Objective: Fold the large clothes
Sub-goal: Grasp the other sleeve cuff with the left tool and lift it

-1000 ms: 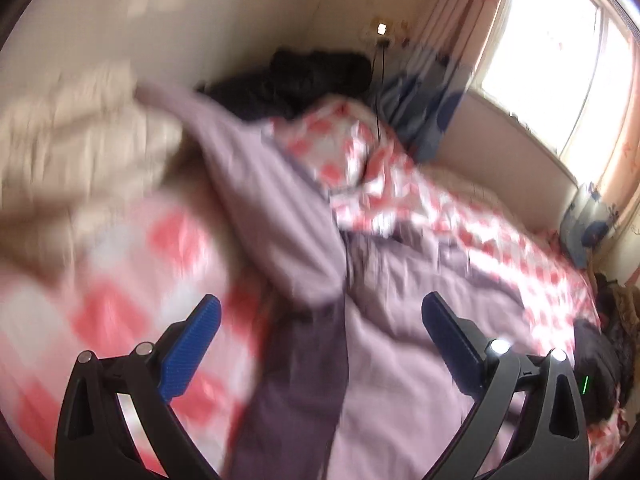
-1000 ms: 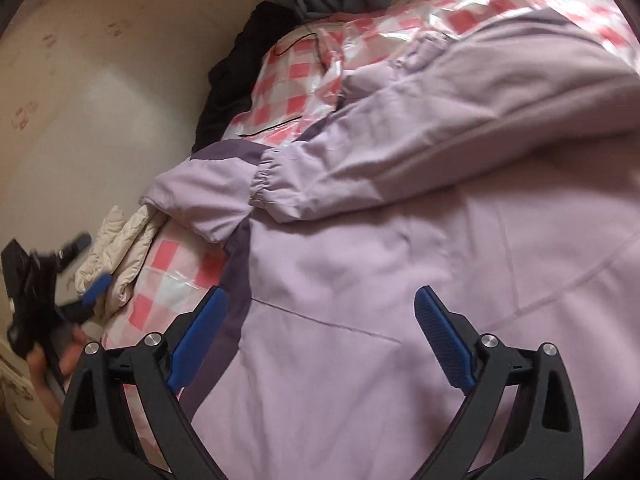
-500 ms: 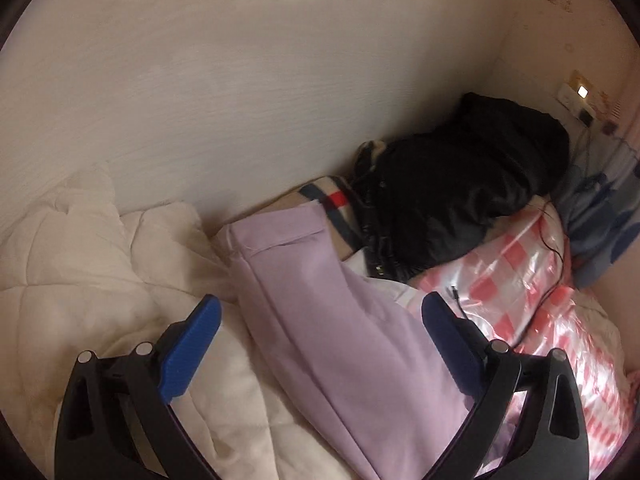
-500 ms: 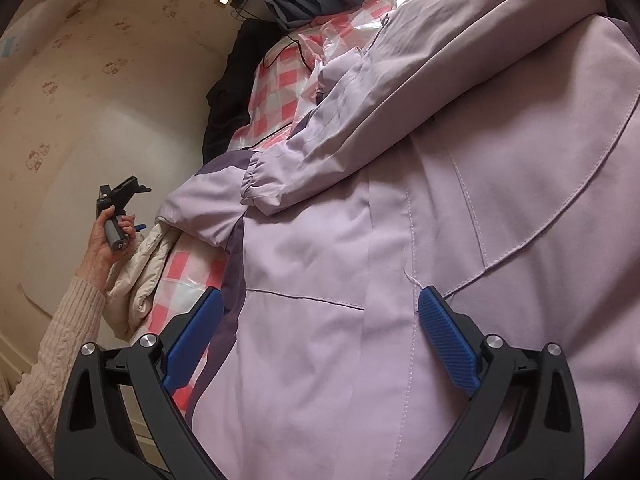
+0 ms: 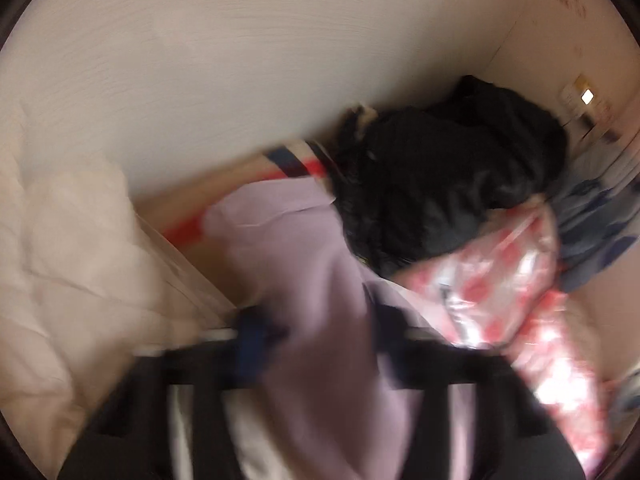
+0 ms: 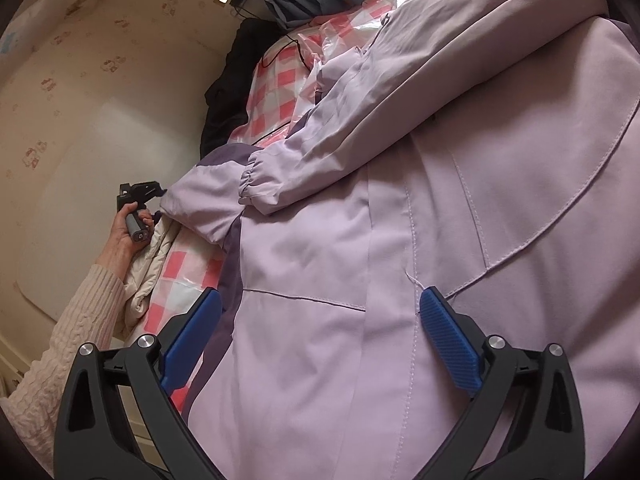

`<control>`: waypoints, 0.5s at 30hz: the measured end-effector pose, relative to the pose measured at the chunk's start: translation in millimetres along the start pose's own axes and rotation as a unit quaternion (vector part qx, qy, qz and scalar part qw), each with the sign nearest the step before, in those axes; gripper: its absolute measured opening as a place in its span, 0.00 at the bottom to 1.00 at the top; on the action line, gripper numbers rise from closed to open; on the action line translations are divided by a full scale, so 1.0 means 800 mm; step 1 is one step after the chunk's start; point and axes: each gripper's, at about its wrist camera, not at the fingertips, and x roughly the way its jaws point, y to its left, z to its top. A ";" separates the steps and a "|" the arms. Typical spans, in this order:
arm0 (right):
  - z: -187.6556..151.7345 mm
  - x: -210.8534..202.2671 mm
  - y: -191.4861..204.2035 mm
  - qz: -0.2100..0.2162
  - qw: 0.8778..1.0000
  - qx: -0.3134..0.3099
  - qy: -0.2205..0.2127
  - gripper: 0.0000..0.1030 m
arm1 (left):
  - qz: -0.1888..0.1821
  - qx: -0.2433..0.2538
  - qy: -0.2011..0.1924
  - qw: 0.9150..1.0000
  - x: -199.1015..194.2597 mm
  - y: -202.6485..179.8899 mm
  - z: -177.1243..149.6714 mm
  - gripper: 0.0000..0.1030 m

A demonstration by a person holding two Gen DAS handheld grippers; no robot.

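A large lilac jacket (image 6: 400, 240) with darker purple panels lies spread on the bed, one sleeve (image 6: 320, 148) folded across its body. My right gripper (image 6: 320, 332) is open just above the jacket's front, holding nothing. In the blurred left wrist view, my left gripper (image 5: 316, 336) has its blue fingers closed in on a fold of the lilac jacket (image 5: 304, 280) near its far corner. The right wrist view shows that gripper (image 6: 138, 196) in a hand at the jacket's left corner.
The bed has a pink and white checked cover (image 6: 276, 92). A cream quilt (image 5: 68, 264) lies at the left by the pale wall (image 5: 200, 60). A black garment pile (image 5: 440, 184) sits in the far corner. A dark cable (image 6: 296, 52) crosses the cover.
My left gripper has dropped onto the jacket's corner and its fingers have closed in on the fabric. My right gripper has stayed open, moving slightly closer over the jacket.
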 end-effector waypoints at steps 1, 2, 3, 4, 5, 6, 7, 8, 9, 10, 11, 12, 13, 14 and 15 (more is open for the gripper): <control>0.000 0.000 0.000 0.001 1.000 0.002 -0.001 0.93 | -0.016 0.000 -0.008 1.000 -0.006 0.001 -0.002 0.25; 0.000 0.000 0.000 0.002 1.000 0.004 -0.002 0.93 | -0.027 0.007 -0.024 0.999 -0.016 -0.002 -0.005 0.22; 0.000 0.000 -0.001 0.002 1.000 0.005 -0.002 0.93 | -0.041 0.008 -0.033 0.999 -0.024 -0.003 -0.008 0.22; 0.000 0.000 -0.001 0.003 1.000 0.007 -0.002 0.93 | -0.059 0.002 -0.035 0.998 -0.029 -0.004 -0.010 0.20; 0.001 -0.001 -0.001 0.004 1.000 0.010 -0.004 0.93 | -0.080 -0.007 -0.037 0.996 -0.036 -0.003 -0.011 0.20; 0.001 -0.001 -0.002 0.006 1.000 0.013 -0.004 0.93 | -0.104 -0.018 -0.044 0.994 -0.046 -0.002 -0.013 0.20; 0.002 -0.001 -0.004 0.008 1.000 0.016 -0.005 0.93 | -0.128 -0.024 -0.050 0.990 -0.057 -0.004 -0.015 0.19; 0.003 -0.002 -0.005 0.010 1.000 0.020 -0.005 0.93 | -0.152 -0.029 -0.058 0.986 -0.067 -0.007 -0.017 0.19; 0.004 -0.002 -0.005 0.011 1.000 0.024 -0.004 0.93 | -0.172 -0.030 -0.067 0.982 -0.079 -0.010 -0.020 0.19; 0.005 -0.002 -0.006 0.010 1.000 0.026 -0.003 0.93 | -0.190 -0.026 -0.075 0.979 -0.091 -0.016 -0.024 0.19; 0.006 -0.002 -0.005 0.008 1.000 0.028 -0.001 0.93 | -0.199 -0.020 -0.082 0.976 -0.103 -0.023 -0.028 0.19; 0.007 -0.002 -0.005 0.007 0.999 0.031 0.001 0.93 | -0.209 -0.013 -0.088 0.974 -0.117 -0.031 -0.034 0.19; 0.007 -0.003 -0.004 0.007 0.999 0.035 0.000 0.93 | -0.223 -0.009 -0.093 0.970 -0.130 -0.037 -0.040 0.19; 0.007 -0.004 -0.003 0.007 0.999 0.039 0.001 0.93 | -0.237 -0.006 -0.098 0.967 -0.143 -0.045 -0.045 0.19; 0.008 -0.004 -0.002 0.007 0.999 0.040 0.003 0.93 | -0.249 0.000 -0.103 0.963 -0.157 -0.053 -0.052 0.19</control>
